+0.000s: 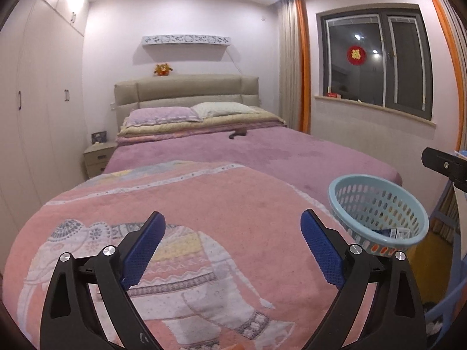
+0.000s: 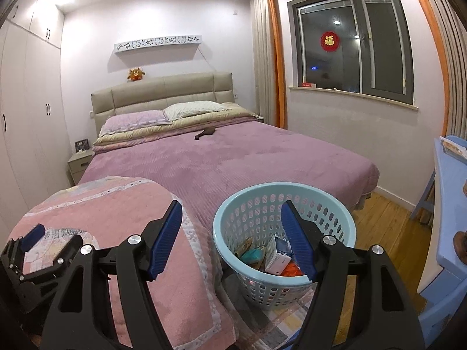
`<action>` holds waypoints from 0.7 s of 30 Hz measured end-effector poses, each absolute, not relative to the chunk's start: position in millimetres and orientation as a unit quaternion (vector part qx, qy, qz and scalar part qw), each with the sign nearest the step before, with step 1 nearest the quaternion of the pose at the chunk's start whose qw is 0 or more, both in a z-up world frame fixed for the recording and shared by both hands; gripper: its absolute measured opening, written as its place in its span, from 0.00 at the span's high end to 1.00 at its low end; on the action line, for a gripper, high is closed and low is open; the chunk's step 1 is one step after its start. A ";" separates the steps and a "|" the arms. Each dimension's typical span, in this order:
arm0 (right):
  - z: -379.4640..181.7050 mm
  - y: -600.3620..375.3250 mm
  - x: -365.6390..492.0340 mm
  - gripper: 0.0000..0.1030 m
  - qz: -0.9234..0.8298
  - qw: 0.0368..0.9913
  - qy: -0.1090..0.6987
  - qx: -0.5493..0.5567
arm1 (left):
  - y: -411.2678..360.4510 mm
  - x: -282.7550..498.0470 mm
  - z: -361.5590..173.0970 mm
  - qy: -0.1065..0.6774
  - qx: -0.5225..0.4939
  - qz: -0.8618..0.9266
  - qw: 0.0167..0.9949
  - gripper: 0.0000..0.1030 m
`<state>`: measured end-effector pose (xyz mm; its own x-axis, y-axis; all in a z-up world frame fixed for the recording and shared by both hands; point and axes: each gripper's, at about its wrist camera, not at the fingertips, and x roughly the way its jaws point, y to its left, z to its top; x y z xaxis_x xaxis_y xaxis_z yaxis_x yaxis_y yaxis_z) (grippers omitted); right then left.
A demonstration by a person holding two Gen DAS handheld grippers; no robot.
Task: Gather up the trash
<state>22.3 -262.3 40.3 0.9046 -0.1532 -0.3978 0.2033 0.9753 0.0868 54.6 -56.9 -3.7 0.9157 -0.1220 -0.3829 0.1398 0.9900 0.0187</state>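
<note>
A light blue perforated basket (image 2: 248, 204) stands by the foot of the bed, holding several wrappers and small boxes (image 2: 277, 258). It also shows in the left wrist view (image 1: 344, 188) at the right. My right gripper (image 2: 232, 214) is open and empty, just above the basket's near rim. My left gripper (image 1: 232, 224) is open and empty above a pink elephant blanket (image 1: 189, 204) on the bed. In the right wrist view the left gripper (image 2: 32, 236) shows at the lower left over that blanket (image 2: 116, 204).
The bed has a purple cover (image 2: 233, 151), two pillows and a small dark object (image 2: 205, 132) near them. A nightstand (image 1: 97, 159) and wardrobes stand left. A blue desk (image 2: 446, 204) is at the right, above wood floor (image 2: 379, 218). A window lies beyond.
</note>
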 end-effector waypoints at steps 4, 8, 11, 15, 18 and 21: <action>36.4 -262.6 26.9 0.35 -0.093 0.973 0.200 0.064 | -55.3 55.2 -3.9 0.197 0.016 -0.068 0.978 0.07; 33.7 -260.1 28.0 0.36 -0.092 0.973 0.200 0.066 | -53.6 53.9 -4.3 0.195 0.012 -0.068 0.978 0.07; 31.5 -256.9 27.5 0.36 -0.095 0.974 0.198 0.057 | -52.0 53.1 -4.6 0.196 0.011 -0.071 0.978 0.07; 30.3 -253.1 25.6 0.36 -0.098 0.975 0.195 0.048 | -51.1 53.9 -5.0 0.200 0.011 -0.074 0.977 0.07; 30.0 -251.3 24.2 0.36 -0.098 0.975 0.193 0.047 | -51.6 53.6 -4.9 0.200 0.011 -0.074 0.977 0.07; 29.4 -249.9 22.7 0.36 -0.097 0.975 0.193 0.046 | -51.1 53.7 -5.1 0.201 0.011 -0.074 0.977 0.07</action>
